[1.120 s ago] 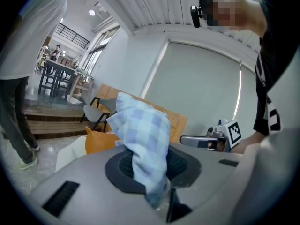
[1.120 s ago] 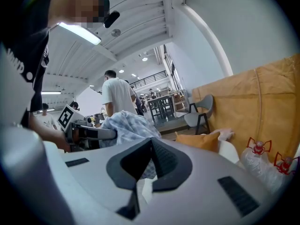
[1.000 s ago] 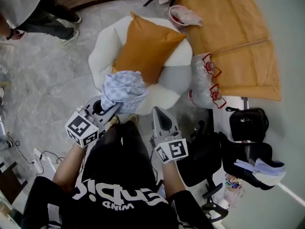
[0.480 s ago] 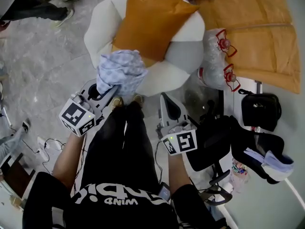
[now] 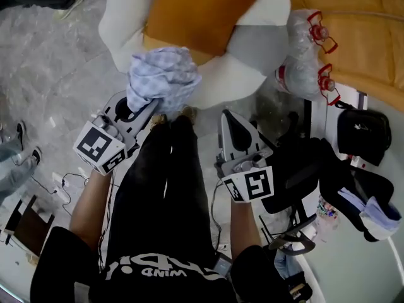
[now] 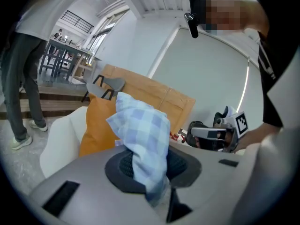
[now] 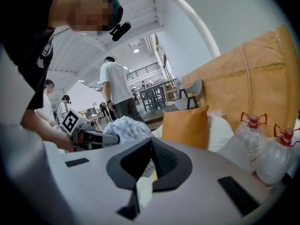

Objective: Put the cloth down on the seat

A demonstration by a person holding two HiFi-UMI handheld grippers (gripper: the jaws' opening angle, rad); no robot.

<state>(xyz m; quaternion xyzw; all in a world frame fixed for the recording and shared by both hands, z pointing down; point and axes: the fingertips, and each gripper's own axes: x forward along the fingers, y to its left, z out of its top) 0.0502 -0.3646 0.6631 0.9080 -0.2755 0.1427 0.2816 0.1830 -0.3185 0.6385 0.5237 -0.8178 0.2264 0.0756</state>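
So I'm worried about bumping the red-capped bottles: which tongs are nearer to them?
Right. The right tongs hang empty below-left of the bottles in the head view; the left tongs, clamped on the cloth, sit much farther left.

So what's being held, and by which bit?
The left gripper pinches the checked cloth by its bunched lower end; the right gripper holds nothing.

Left tool [image 5: 149, 110] grips the cloth [image 5: 163, 77]; right tool [image 5: 230, 122] (empty) has jaws together.
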